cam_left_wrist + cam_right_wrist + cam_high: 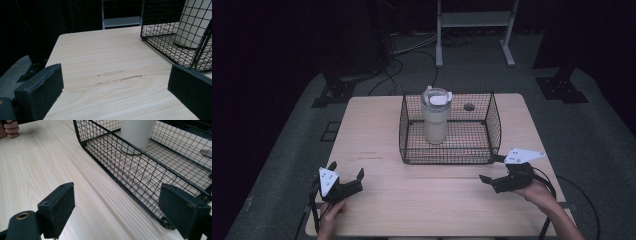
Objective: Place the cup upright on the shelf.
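A cream tumbler (pixel 435 120) with a clear lid stands upright inside a black wire basket (pixel 492 125) at the back middle of the wooden table (pixel 377 135). My left gripper (pixel 346 170) rests open near the front left, its jaws wide apart with nothing between them; its own view shows the basket (pixel 160 32) and tumbler (pixel 192 25) to the upper right. My right gripper (pixel 492 168) is open by the basket's front right corner, empty. In its view the basket wall (pixel 130 170) runs just ahead of the jaws and the tumbler base (pixel 136 132) stands beyond.
A round hole (pixel 469 106) pierces the tabletop behind the basket. Dark floor with cables and a white metal frame (pixel 474 22) lie beyond the table. Faint scuff marks (pixel 120 77) cross the wood ahead of the left gripper. A hand (pixel 10 128) shows at the far left.
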